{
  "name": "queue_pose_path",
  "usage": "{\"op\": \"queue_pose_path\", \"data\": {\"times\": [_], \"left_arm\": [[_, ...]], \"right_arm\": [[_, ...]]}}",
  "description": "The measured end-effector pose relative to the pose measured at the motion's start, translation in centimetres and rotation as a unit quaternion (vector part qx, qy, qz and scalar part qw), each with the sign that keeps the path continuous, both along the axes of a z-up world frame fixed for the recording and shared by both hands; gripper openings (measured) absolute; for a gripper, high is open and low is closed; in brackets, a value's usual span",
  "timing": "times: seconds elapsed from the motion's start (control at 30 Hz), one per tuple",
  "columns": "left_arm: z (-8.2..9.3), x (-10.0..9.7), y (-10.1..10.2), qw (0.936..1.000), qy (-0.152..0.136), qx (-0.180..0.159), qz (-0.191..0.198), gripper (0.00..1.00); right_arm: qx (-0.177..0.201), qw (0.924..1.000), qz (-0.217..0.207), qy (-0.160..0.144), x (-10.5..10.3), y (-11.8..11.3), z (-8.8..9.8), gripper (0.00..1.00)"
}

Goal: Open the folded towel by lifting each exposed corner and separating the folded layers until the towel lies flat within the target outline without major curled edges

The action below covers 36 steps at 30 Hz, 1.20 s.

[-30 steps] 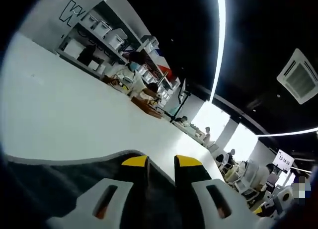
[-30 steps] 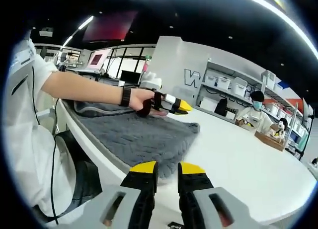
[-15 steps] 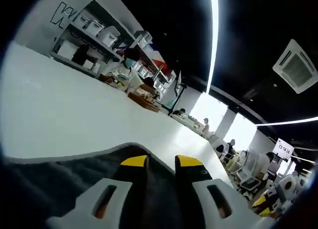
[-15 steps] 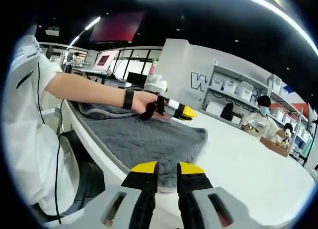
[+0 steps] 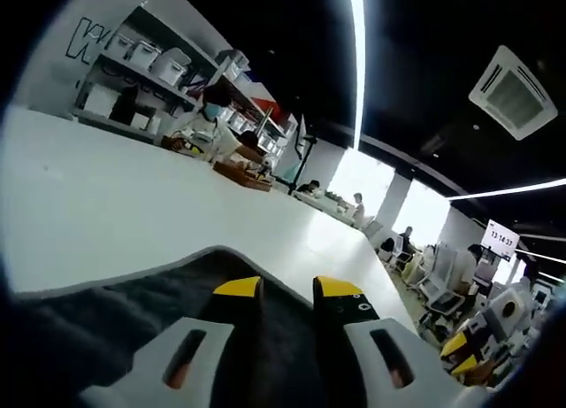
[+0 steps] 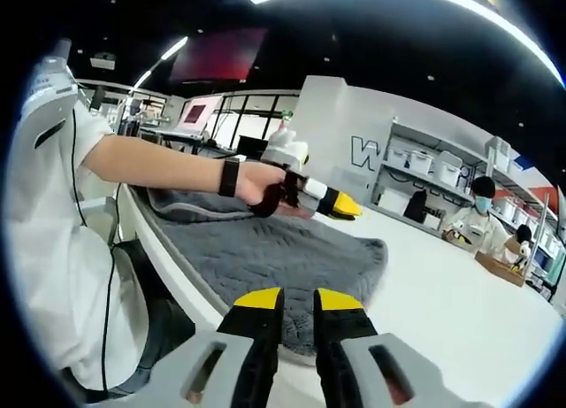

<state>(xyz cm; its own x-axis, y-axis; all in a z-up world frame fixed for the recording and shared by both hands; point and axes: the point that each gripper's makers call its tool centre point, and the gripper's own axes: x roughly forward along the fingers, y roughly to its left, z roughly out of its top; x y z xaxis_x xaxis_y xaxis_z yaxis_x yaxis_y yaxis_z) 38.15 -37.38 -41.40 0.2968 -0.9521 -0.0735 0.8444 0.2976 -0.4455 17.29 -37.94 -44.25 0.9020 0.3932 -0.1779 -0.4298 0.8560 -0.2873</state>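
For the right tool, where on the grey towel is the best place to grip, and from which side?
Probably the near edge of the towel, right ahead of the right tool. It lies along the table rim, facing the jaws, so a low straight-in approach could pinch it. The left tool is over the far side.

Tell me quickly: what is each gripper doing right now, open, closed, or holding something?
Left gripper: jaws slightly apart over the grey towel; grip cannot be told.
Right gripper: jaws slightly apart at the towel's near edge; grip cannot be told.
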Motion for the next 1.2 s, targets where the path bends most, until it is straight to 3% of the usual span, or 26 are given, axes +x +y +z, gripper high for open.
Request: {"op": "queue_pose_path", "data": {"times": [0.3,0.4,0.6,0.77,0.97,1.0,1.1,1.2], "left_arm": [[2.1,-1.9,0.8,0.9994,-0.025,-0.006,-0.021,0.22],[2.2,-2.5,1.1,0.9988,-0.038,-0.002,-0.032,0.24],[2.5,-3.7,1.5,0.9972,-0.056,0.005,-0.05,0.25],[2.2,-4.3,1.9,0.9925,-0.091,0.045,-0.068,0.26],[1.6,-5.2,2.9,0.9917,-0.089,0.054,-0.075,0.26],[1.7,-6.2,3.3,0.9916,-0.094,0.049,-0.075,0.27],[1.8,-6.2,4.1,0.9922,-0.089,0.042,-0.077,0.29],[2.0,-7.6,4.6,0.9913,-0.098,0.032,-0.082,0.3]], "right_arm": [[0.029,0.9993,0.022,-0.007,0.3,1.2,0.6,0.06],[0.029,0.9993,0.023,-0.008,0.5,1.2,0.7,0.07],[0.064,0.9975,0.023,-0.016,1.2,1.1,1.6,0.1],[0.079,0.9965,0.026,-0.009,1.3,1.3,1.8,0.1],[0.07,0.9968,0.035,-0.011,1.4,2.2,2.2,0.13],[0.068,0.9969,0.037,-0.013,1.4,2.4,2.3,0.13],[0.068,0.9969,0.038,-0.013,1.5,2.5,2.4,0.13],[0.07,0.9965,0.043,-0.016,1.6,2.9,2.6,0.14]]}}
